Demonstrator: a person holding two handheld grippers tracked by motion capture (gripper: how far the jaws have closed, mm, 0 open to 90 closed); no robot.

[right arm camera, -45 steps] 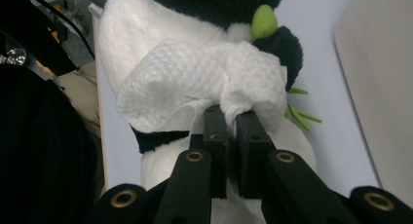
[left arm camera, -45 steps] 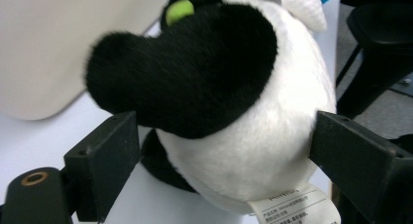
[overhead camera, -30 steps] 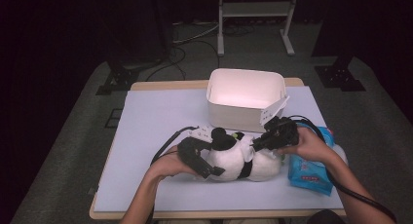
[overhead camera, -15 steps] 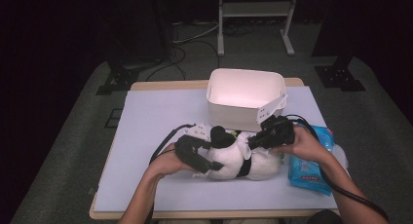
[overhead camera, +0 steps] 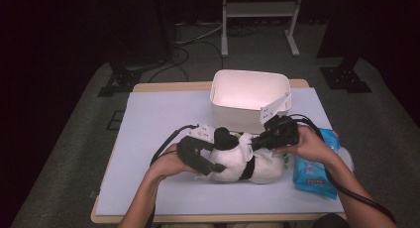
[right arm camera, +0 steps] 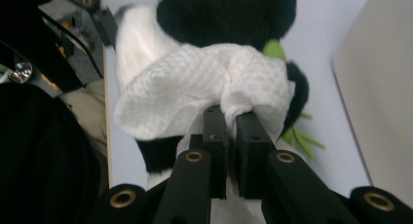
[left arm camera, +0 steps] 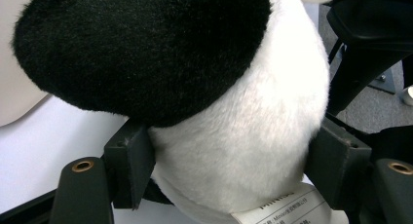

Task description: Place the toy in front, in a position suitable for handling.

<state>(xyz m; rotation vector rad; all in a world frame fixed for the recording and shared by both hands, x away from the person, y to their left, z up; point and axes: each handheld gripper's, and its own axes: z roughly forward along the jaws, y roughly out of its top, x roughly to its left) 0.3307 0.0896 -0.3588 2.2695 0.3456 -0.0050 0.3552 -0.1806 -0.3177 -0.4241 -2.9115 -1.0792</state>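
— Closing in over the last second, the left tool has drawn its jaws against the plush panda; have they reached it?

— Yes, both pads press its white body in the left gripper view. The panda lies on the bench, just in front of the white bin.

— And the right tool?

— Pinched tight on a white wipe, held over the panda. A blue wipe pack sits beside it.

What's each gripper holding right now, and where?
Left gripper clamps the panda around its white body; right gripper pinches a bunched edge of the wipe.
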